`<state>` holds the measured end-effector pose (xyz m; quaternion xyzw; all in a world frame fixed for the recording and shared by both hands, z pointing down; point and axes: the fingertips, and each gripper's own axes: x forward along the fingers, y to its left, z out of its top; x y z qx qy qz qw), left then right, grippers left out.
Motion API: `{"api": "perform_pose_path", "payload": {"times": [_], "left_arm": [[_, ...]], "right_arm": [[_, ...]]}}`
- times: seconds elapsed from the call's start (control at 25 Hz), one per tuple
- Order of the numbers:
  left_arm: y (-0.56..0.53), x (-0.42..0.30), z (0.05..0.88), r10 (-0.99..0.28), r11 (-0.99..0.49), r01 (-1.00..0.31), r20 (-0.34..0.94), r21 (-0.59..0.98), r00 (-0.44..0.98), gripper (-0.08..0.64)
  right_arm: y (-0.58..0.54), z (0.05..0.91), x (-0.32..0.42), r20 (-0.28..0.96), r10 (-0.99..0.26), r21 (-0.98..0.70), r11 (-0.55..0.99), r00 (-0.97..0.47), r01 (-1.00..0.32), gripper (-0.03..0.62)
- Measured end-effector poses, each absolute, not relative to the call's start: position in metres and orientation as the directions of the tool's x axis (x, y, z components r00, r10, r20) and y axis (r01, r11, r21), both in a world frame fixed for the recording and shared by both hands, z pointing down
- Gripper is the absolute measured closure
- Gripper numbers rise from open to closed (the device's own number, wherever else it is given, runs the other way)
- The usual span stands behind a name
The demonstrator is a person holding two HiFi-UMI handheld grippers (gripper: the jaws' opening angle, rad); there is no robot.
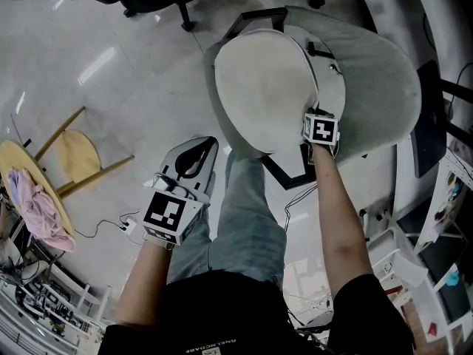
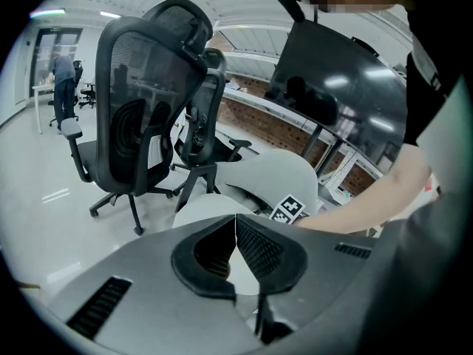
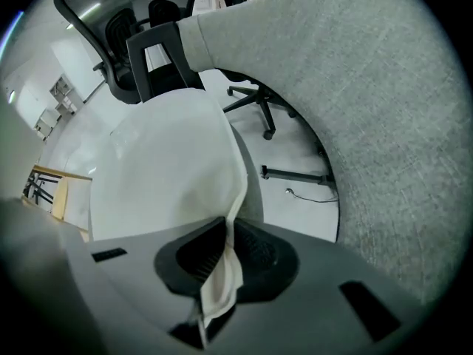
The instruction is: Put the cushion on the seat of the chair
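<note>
Cushion (image 1: 266, 95), pale and round, pinched at its edge seam between the jaws of the right gripper (image 3: 224, 254), narrow and pressed on the folded fabric. Spread over the near left part of the grey chair seat (image 1: 377, 87), lapping past its rim. Left gripper (image 2: 236, 229) well apart, above the person's leg (image 1: 240, 220), jaws tip to tip, holding nothing.

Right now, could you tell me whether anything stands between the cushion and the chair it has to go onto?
Nothing visible does. The cushion, pinched at its edge by the right hand-held gripper, hangs close by the grey chair, whose visible upholstery is bare. The cushion itself hides whatever lies beneath it.
</note>
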<state>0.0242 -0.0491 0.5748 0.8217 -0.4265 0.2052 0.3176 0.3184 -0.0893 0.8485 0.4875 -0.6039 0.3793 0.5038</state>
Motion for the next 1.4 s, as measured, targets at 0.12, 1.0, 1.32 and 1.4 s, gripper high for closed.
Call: {"api": "perform_pose_path", "payload": {"times": [0.12,1.0,1.32,1.4], "left_arm": [[-0.048,0.022,0.578,-0.576,-0.422,-0.838,0.611,0.346,0.543,0.546],[-0.042,0.012,0.558,-0.614,-0.405,-0.848,0.585,0.343,0.530,0.546],[-0.038,-0.001,0.541,-0.646,-0.379,-0.862,0.571,0.337,0.507,0.546],[-0.037,-0.005,0.536,-0.654,-0.378,-0.864,0.565,0.332,0.503,0.546]], "right_arm": [[-0.087,0.856,0.325,0.983,-0.185,0.061,0.241,0.016,-0.969,0.552],[-0.100,0.832,0.325,0.976,-0.212,0.099,0.207,0.054,-0.973,0.466],[-0.099,0.792,0.285,0.972,-0.236,0.055,0.250,-0.006,-0.967,0.584],[-0.098,0.783,0.270,0.972,-0.233,0.031,0.268,-0.034,-0.963,0.584]]}}
